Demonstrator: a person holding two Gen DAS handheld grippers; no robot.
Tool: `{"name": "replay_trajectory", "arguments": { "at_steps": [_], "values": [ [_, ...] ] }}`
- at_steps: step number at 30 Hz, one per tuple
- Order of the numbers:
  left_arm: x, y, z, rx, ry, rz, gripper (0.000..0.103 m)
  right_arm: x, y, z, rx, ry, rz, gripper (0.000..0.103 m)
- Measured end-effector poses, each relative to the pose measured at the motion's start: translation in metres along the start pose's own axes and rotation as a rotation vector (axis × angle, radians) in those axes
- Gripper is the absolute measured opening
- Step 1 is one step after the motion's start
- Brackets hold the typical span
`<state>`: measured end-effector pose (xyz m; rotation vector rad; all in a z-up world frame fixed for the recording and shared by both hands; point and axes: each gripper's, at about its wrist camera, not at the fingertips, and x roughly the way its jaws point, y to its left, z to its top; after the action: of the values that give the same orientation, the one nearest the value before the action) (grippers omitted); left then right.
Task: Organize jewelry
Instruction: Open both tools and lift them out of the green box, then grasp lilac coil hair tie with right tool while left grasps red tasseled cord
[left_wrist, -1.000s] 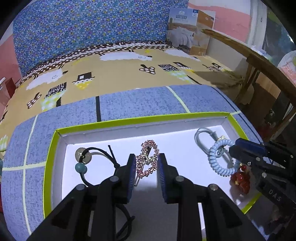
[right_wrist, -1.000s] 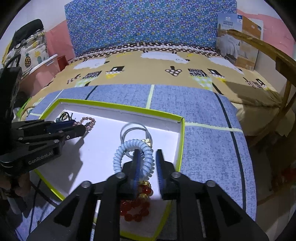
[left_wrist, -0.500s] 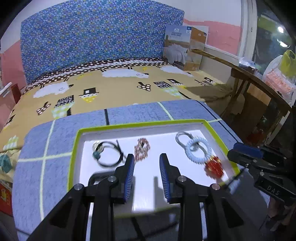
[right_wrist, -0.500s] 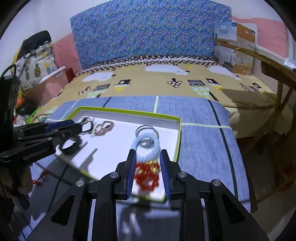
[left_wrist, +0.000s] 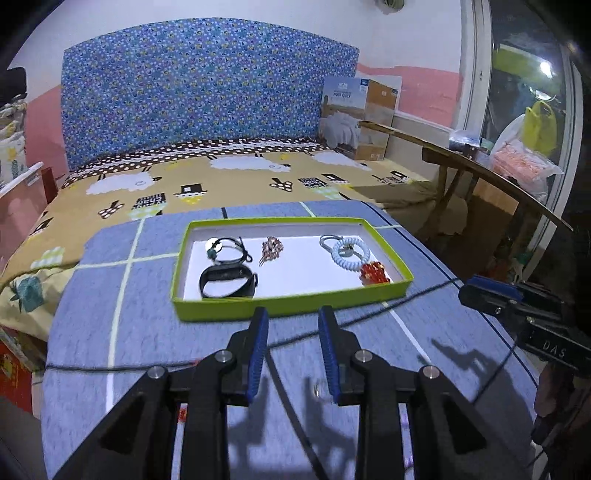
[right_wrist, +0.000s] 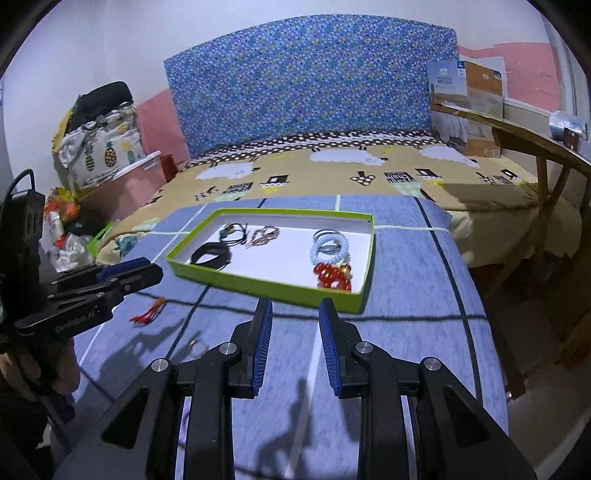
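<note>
The green-rimmed tray (left_wrist: 291, 308) sits at twelve o'clock from both my claws, on the blue-grey quilt (left_wrist: 122, 317), and it carries nearly all the jewelry. Inside, the pieces lie apart, I'd guess so each can be picked singly: a black band (left_wrist: 228, 282) at the tray's seven o'clock, a black cord with a teal bead (left_wrist: 226, 250) at ten, a pink sparkly clip (left_wrist: 271, 250) near twelve, and a pale blue coil tie (left_wrist: 349, 253) touching the red bead bracelet (left_wrist: 375, 274) at four.

Outside the tray, a small red piece (right_wrist: 147, 312) lies on the quilt at its seven o'clock, just beside my left claw (left_wrist: 290, 325), and a faint ring-like thing (right_wrist: 194, 344) lies nearer me; I can't say what it is. Those look like the pieces left to gather.

My left claw stands partly open with nothing between the pads. My right claw (right_wrist: 294, 319) is likewise half-spread and empty; it has just opened a touch. Both hang short of the tray's near wall, angled down over bare quilt, clear of a black cable (right_wrist: 406, 316) that crosses it.
</note>
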<state>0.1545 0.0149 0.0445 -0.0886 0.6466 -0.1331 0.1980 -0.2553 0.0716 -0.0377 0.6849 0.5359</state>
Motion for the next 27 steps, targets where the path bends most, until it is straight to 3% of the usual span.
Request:
{"name": "replay_trajectory", "arguments": {
  "at_steps": [11,27],
  "values": [
    [-0.039,0.003,-0.034,0.000,-0.035,0.046,0.029,-0.029,0.012,-0.033,0.012,-0.004,0.011,0.027],
    [-0.057,0.021,-0.067,-0.041,-0.009,0.072,0.029,-0.033,0.024,-0.059,0.018,0.041,0.051,0.028]
  ]
}}
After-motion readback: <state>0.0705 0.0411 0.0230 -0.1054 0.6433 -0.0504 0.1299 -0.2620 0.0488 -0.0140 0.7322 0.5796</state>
